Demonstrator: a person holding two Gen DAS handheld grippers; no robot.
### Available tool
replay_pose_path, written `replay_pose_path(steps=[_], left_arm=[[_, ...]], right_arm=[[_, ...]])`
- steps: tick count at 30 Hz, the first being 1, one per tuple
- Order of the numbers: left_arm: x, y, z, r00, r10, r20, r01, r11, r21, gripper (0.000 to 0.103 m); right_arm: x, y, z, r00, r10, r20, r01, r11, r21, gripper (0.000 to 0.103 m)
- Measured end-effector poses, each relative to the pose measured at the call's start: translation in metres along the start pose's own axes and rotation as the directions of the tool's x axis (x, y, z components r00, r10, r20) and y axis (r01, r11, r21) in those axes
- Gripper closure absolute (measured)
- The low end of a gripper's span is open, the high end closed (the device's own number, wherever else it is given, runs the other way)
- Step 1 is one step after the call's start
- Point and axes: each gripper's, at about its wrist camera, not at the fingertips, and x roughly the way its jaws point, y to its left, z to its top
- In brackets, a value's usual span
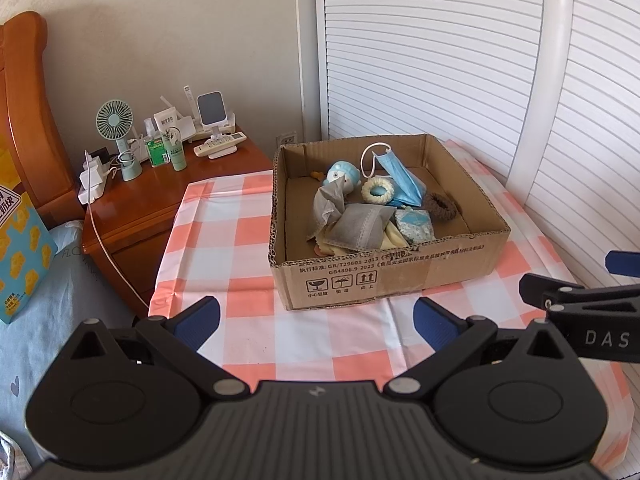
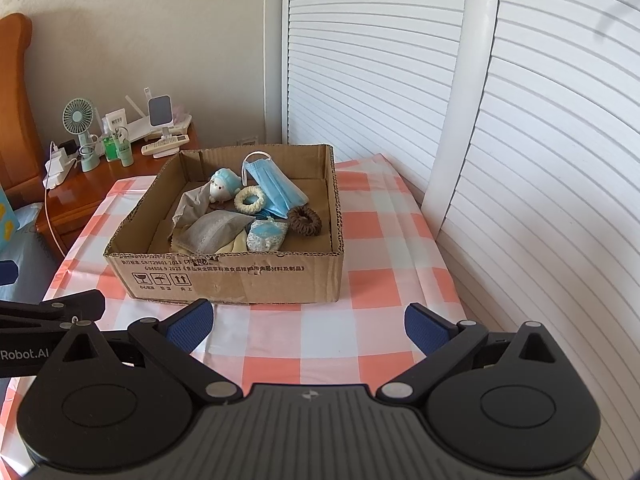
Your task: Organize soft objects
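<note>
A shallow cardboard box stands on the checked tablecloth. It holds soft things: a blue face mask, a blue plush toy, a cream scrunchie, a brown scrunchie, a grey pouch and a blue patterned pouch. My left gripper is open and empty, in front of the box. My right gripper is open and empty, also in front of the box.
A wooden nightstand at the left carries a small fan, bottles, chargers and a remote. White louvred doors stand behind and to the right. A bed with a blue snack box lies at the left.
</note>
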Motion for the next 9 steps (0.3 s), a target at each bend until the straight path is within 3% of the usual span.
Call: replay_pose_path(steps=[9], left_arm=[[-0.0001, 0.0000, 0.0000, 1.000, 0.000, 0.000, 0.000, 1.000, 0.000, 0.001]], right_arm=[[-0.0010, -0.0009, -0.0001, 1.000, 0.002, 0.001, -0.002, 1.000, 0.001, 0.000]])
